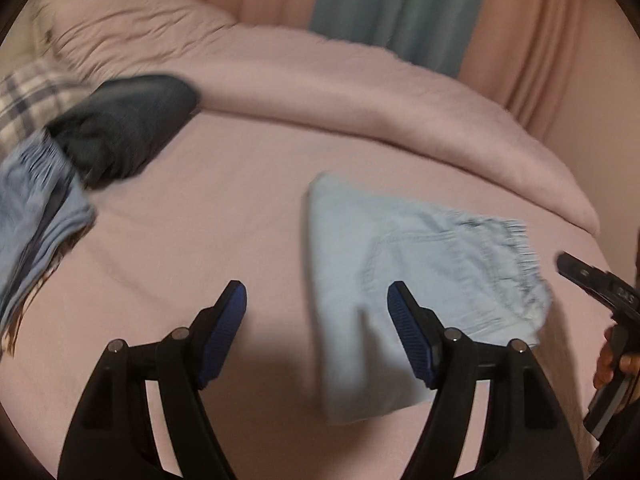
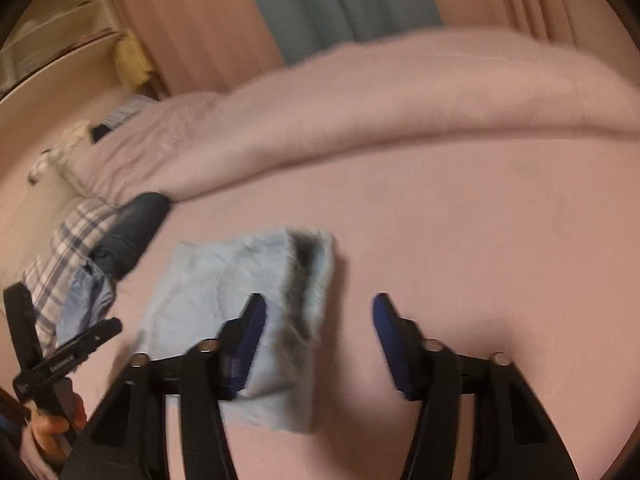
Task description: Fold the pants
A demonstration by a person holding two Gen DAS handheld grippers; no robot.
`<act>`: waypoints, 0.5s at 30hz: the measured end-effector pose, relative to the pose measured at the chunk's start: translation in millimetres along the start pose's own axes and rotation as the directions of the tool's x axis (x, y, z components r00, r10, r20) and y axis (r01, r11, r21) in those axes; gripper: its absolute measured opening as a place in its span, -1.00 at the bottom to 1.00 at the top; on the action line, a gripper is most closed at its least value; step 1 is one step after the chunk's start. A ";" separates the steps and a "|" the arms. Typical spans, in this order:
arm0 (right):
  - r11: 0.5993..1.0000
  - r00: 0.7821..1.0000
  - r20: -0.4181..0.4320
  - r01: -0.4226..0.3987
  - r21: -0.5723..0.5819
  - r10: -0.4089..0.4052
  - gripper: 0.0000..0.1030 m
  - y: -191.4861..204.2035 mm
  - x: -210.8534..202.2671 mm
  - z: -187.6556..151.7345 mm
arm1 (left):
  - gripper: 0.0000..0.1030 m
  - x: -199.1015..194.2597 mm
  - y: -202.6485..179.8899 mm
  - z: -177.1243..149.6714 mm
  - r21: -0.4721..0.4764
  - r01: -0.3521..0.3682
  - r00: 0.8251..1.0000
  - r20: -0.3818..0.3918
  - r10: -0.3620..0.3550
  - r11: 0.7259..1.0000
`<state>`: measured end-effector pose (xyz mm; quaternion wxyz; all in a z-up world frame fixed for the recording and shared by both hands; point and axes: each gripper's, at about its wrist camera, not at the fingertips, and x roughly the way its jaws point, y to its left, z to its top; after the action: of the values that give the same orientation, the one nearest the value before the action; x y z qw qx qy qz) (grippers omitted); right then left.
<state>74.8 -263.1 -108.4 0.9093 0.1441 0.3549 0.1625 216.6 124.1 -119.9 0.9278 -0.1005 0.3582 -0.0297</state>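
Light blue pants (image 1: 404,280) lie folded into a compact bundle on the pink bed sheet (image 1: 240,216), elastic waistband to the right. My left gripper (image 1: 317,304) is open and empty above the sheet, its right finger over the bundle's near edge. In the right wrist view the same pants (image 2: 224,292) lie left of centre. My right gripper (image 2: 319,320) is open and empty, its left finger over the bundle's right part. Each gripper shows at the edge of the other's view: the right one (image 1: 592,284), the left one (image 2: 64,356).
A rolled pink duvet (image 1: 360,92) runs along the far side of the bed. At the left lie a dark folded garment (image 1: 120,128), a plaid cloth (image 1: 32,96) and another blue garment (image 1: 36,216). Curtains (image 1: 400,8) hang behind.
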 end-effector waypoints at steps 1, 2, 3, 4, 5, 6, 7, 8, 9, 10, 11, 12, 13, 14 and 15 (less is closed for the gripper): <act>1.000 1.000 0.001 -0.012 -0.022 0.012 -0.13 9.9 3.3 2.2 | 0.43 -0.3 -7.7 2.4 0.014 0.017 1.000 0.008 -0.017 1.000; 0.998 1.000 0.003 -0.022 -0.067 0.022 -0.13 21.9 3.6 4.4 | 0.43 2.6 -10.1 4.8 0.023 0.022 1.000 0.009 -0.022 1.000; 0.994 1.000 0.004 -0.031 -0.100 0.031 -0.13 30.3 6.2 5.5 | 0.43 6.2 -16.3 5.6 0.037 0.023 1.000 0.007 -0.023 0.999; 0.990 0.999 -0.006 -0.040 -0.134 0.040 -0.14 39.2 10.8 5.5 | 0.43 10.2 -19.3 6.0 0.044 0.023 1.000 0.005 -0.023 0.999; 0.986 0.999 -0.017 -0.043 -0.164 0.041 -0.20 47.1 17.8 4.6 | 0.43 16.1 -24.0 4.9 0.053 0.026 1.000 -0.002 -0.026 0.998; 0.983 0.999 -0.028 -0.042 -0.181 0.037 -0.29 52.7 24.9 3.5 | 0.43 21.0 -28.0 2.5 0.060 0.032 0.999 -0.012 -0.031 0.998; 0.980 0.998 -0.050 -0.033 -0.197 0.023 -0.35 56.4 34.6 1.0 | 0.43 29.0 -31.5 -0.5 0.069 0.038 0.999 -0.029 -0.036 0.997; 0.979 0.996 -0.086 -0.009 -0.203 -0.009 -0.51 56.8 47.0 -3.0 | 0.43 38.3 -34.7 -3.8 0.081 0.041 0.998 -0.051 -0.037 0.996; 0.980 0.992 -0.120 0.004 -0.198 -0.028 -0.62 54.6 59.4 -8.2 | 0.43 48.1 -37.4 -7.4 0.098 0.034 0.997 -0.076 -0.026 0.995; 0.982 0.989 -0.144 0.007 -0.191 -0.035 -0.63 52.9 66.2 -12.3 | 0.42 56.8 -38.6 -11.1 0.112 0.020 0.995 -0.099 -0.008 0.994; 0.981 0.984 -0.169 0.019 -0.193 -0.053 -0.63 50.5 75.7 -19.3 | 0.43 69.4 -37.2 -17.5 0.125 0.013 0.990 -0.139 0.005 0.992; 0.980 0.984 -0.168 0.017 -0.200 -0.052 -0.63 49.8 76.2 -23.7 | 0.45 72.9 -35.1 -20.5 0.129 0.015 0.991 -0.135 0.002 0.992; 0.977 0.986 -0.160 0.017 -0.213 -0.052 -0.63 50.1 76.5 -27.3 | 0.46 72.2 -32.7 -20.1 0.126 0.022 0.993 -0.122 -0.007 0.992; 0.974 0.986 -0.159 0.021 -0.225 -0.058 -0.63 51.5 75.6 -28.7 | 0.46 72.3 -30.0 -18.9 0.113 0.035 0.992 -0.126 -0.020 0.993; 0.972 0.985 -0.160 0.023 -0.234 -0.062 -0.63 54.3 75.4 -28.5 | 0.46 72.9 -28.5 -17.8 0.107 0.039 0.991 -0.130 -0.025 0.994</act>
<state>97.0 -179.8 -153.1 0.8904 0.0156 0.4110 0.1947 259.3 84.0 -174.9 0.9062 -0.0532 0.4135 -0.0704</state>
